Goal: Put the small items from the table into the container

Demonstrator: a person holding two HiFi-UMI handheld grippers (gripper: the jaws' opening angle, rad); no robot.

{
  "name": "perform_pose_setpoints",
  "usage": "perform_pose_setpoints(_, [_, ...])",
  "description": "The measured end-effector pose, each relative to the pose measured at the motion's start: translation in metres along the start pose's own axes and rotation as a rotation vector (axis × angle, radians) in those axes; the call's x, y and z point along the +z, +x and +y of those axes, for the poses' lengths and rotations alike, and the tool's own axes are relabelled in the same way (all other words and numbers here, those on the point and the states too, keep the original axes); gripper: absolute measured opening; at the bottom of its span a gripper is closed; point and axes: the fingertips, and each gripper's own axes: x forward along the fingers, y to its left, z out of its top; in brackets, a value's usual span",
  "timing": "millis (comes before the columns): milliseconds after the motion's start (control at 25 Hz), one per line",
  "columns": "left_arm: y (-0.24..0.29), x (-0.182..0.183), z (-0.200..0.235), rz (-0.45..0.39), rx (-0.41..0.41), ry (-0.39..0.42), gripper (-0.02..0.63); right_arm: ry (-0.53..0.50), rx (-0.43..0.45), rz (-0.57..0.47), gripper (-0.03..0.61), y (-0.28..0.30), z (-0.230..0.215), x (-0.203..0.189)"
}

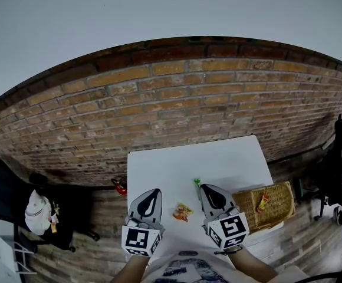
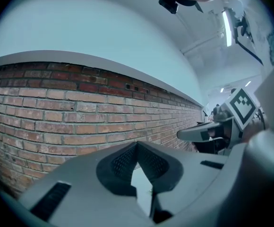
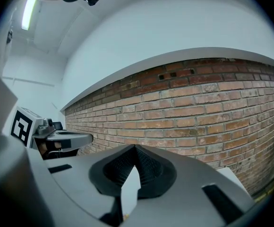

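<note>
Snack packet (image 1: 183,212) on table (image 1: 177,164), between left claw (image 1: 153,192) and right claw (image 1: 206,188)

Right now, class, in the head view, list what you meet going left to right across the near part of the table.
Left tool → orange-yellow packet → right tool → wicker basket.

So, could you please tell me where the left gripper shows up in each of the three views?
Head view: the left gripper sits lower left of centre, above the white table at its near edge.
Left gripper view: the gripper itself fills the bottom, jaws shut.
Right gripper view: the same gripper juts in at the left edge.
Shared landmark: the brick wall, behind everything in all three views.
</note>
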Motion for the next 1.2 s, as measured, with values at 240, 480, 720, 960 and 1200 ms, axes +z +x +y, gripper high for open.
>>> perform_pose_setpoints(240, [0.0, 0.0, -0.001, -0.013, 0.0, -0.008, 0.046, 0.006, -0.007, 0.01, 0.021, -0.001, -0.003, -0.004])
perform_pose_setpoints(480, [0.002, -0.005, -0.001, -0.001, -0.007, -0.025, 0.046, 0.005, -0.008, 0.019, 0.021, 0.0, -0.002, -0.008])
perform_pose_setpoints(720, [0.006, -0.008, -0.002, 0.004, -0.012, -0.033, 0.046, 0.008, -0.02, 0.031, 0.021, 0.0, -0.008, -0.012])
perform_pose_setpoints(960, [0.014, -0.016, 0.0, 0.017, -0.019, -0.041, 0.046, 0.007, -0.037, 0.05, 0.021, 0.005, -0.013, -0.017])
perform_pose_setpoints(1200, [0.028, -0.03, 0.002, 0.04, -0.038, -0.059, 0.046, 0.007, -0.065, 0.081, 0.021, 0.011, -0.024, -0.028])
